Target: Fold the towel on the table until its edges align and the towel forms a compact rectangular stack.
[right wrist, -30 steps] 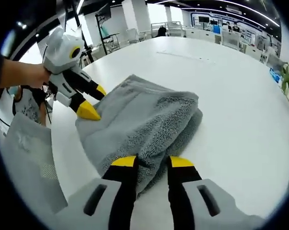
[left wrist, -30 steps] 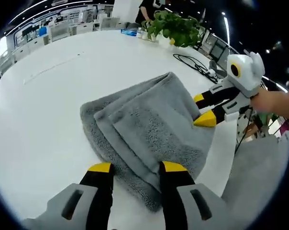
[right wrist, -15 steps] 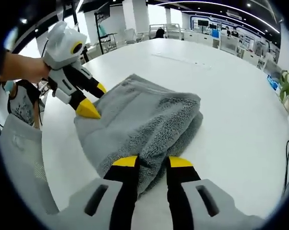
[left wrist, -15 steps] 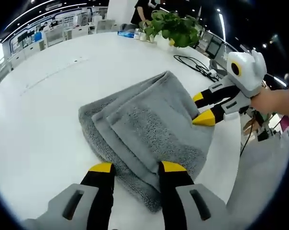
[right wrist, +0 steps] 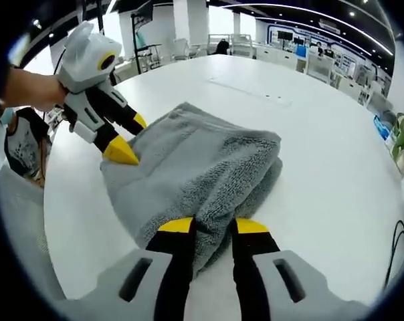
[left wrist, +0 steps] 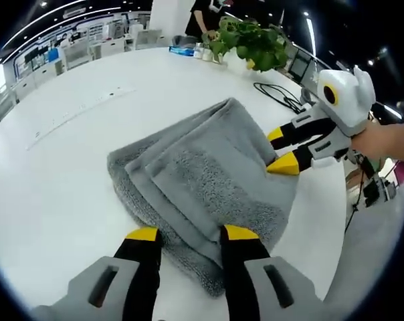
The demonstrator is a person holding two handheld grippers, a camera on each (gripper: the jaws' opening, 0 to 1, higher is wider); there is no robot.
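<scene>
The left gripper [left wrist: 185,234] has its yellow-tipped jaws spread at the near edge of the gray towel [left wrist: 205,184], neither jaw pinching cloth; a thick folded hem lies between and just ahead of them. The right gripper [right wrist: 212,226] likewise stands with jaws parted at the opposite edge, the rolled fold sitting in the gap. Each gripper shows in the other's view beside the towel, held by a hand [left wrist: 389,140]. The towel lies folded in layers near the middle of the white table [left wrist: 61,167]. Farther off stand a potted plant [left wrist: 252,47] and a black cable [left wrist: 279,93].
</scene>
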